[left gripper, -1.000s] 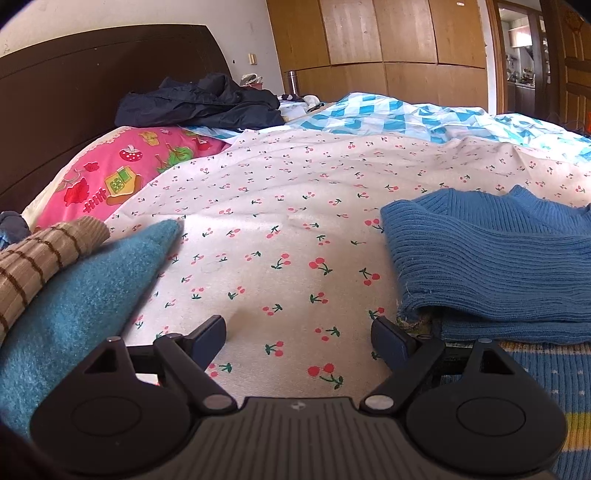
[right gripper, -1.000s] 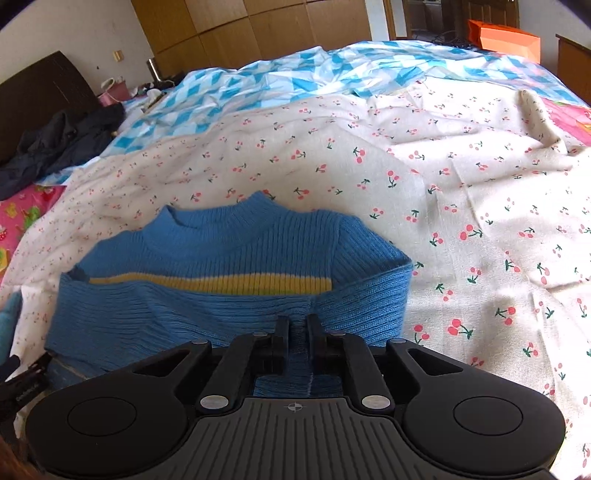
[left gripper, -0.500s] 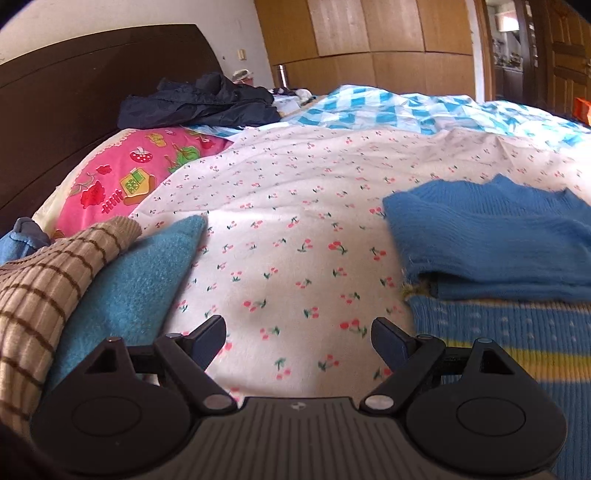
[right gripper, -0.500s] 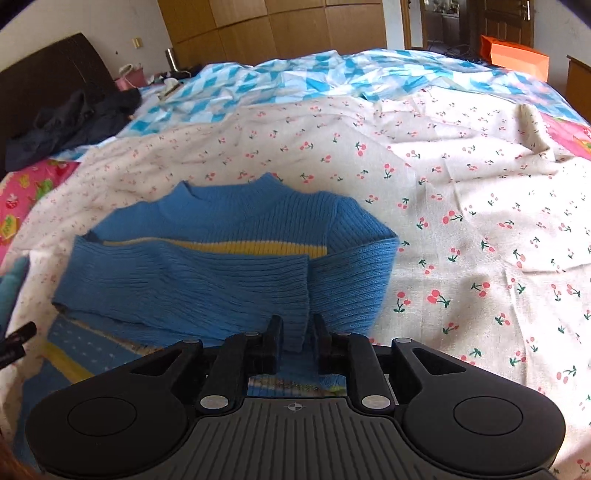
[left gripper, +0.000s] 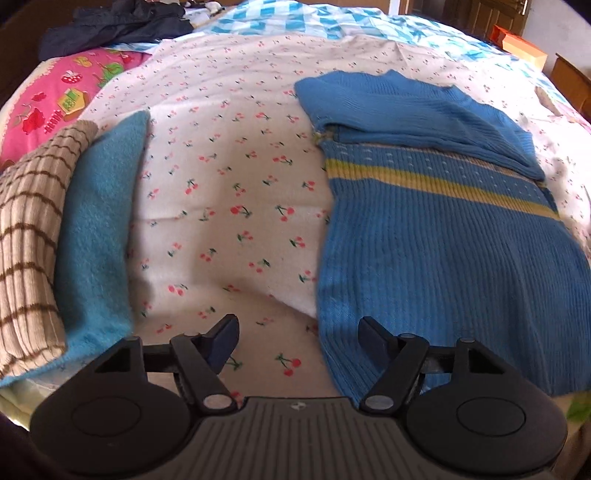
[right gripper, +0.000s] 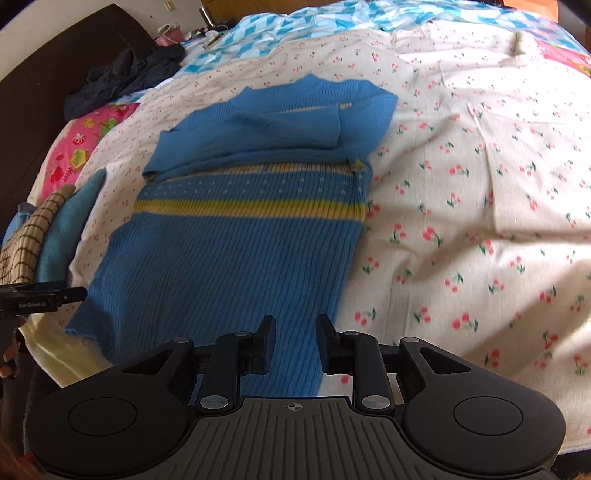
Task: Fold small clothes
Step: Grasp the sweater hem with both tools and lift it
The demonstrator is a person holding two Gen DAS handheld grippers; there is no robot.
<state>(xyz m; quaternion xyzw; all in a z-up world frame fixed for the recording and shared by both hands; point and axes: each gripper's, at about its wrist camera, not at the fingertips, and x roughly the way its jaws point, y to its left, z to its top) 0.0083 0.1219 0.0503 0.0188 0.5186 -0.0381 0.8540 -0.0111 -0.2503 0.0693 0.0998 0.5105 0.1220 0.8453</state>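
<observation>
Blue sweater (right gripper: 236,254) lies on the bed sheet (right gripper: 461,206); left gripper (left gripper: 297,338) closing on nothing, right gripper (right gripper: 293,341) opening, gripping nothing

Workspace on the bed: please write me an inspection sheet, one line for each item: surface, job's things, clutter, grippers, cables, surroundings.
Surface: bed sheet with cherry print, wrinkled.
Job's things: blue sweater lies flat, both sleeves folded across the chest, hem toward the cameras.
Clutter: teal cloth and brown checked cloth, folded side by side at the left; dark jacket by the headboard; pink pillow.
Grippers: left gripper closing over the sweater's near left corner, not pressing it; right gripper opening, above the hem, holding nothing.
Cables: nothing seen.
Surroundings: blue checked quilt, dark headboard, orange box.
</observation>
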